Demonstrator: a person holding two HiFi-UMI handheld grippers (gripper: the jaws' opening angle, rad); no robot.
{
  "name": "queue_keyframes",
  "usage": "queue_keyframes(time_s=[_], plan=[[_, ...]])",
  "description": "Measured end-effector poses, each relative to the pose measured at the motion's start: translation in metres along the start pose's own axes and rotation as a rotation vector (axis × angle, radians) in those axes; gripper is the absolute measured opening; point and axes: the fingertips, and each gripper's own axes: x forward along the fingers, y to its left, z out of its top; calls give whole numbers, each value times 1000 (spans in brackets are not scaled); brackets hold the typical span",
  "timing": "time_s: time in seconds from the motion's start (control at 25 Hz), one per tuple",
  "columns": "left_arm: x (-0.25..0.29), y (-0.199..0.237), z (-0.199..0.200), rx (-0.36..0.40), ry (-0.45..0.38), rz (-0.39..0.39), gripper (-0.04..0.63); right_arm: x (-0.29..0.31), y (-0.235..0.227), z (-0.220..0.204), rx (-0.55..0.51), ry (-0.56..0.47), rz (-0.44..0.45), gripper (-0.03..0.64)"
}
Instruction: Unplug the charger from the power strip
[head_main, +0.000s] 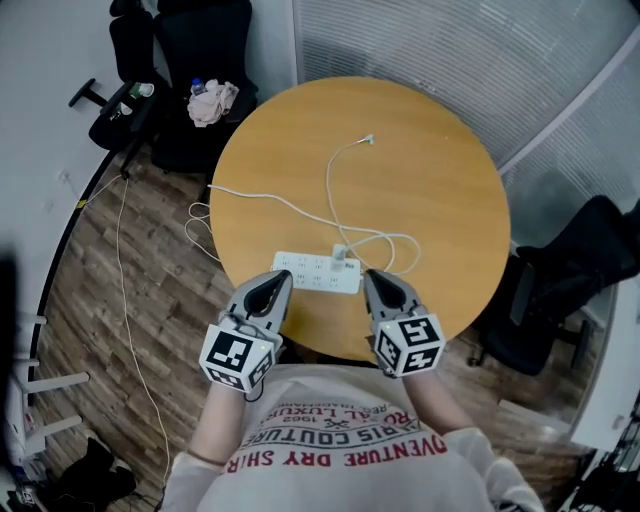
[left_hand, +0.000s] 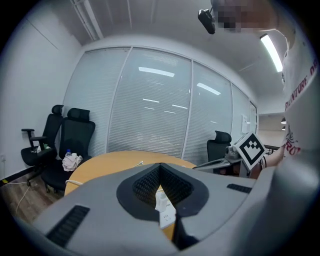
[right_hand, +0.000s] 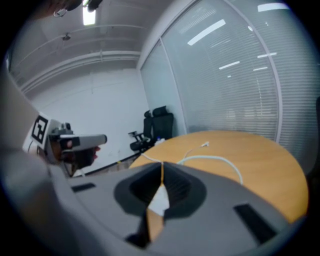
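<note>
A white power strip lies near the front edge of a round wooden table. A small white charger is plugged into it toward its right end, and its thin white cable loops across the tabletop. My left gripper hovers just short of the strip's left end, shut with nothing in it. My right gripper is close by the strip's right end, also shut and empty. In the left gripper view the strip shows through the gap behind the left gripper's touching tips. The right gripper view shows the strip as a white patch.
The strip's own cord runs off the table's left edge to the wooden floor. Black office chairs stand at the back left, one holding a crumpled cloth. Another chair stands at the right. Glass walls with blinds lie behind the table.
</note>
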Motion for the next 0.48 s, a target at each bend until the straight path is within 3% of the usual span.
queue_keyframes(time_s=[0.16,0.32,0.48], plan=[[24,18,-6,13,51,-92,34,14,-10,-7,45,33,-81,29],[49,33,-33,43,163,-206,34,25,-20,-22,122,81,-198,29],[66,47,-59,25,241,-294,34,34,-25,-44,186,132,-291,29]])
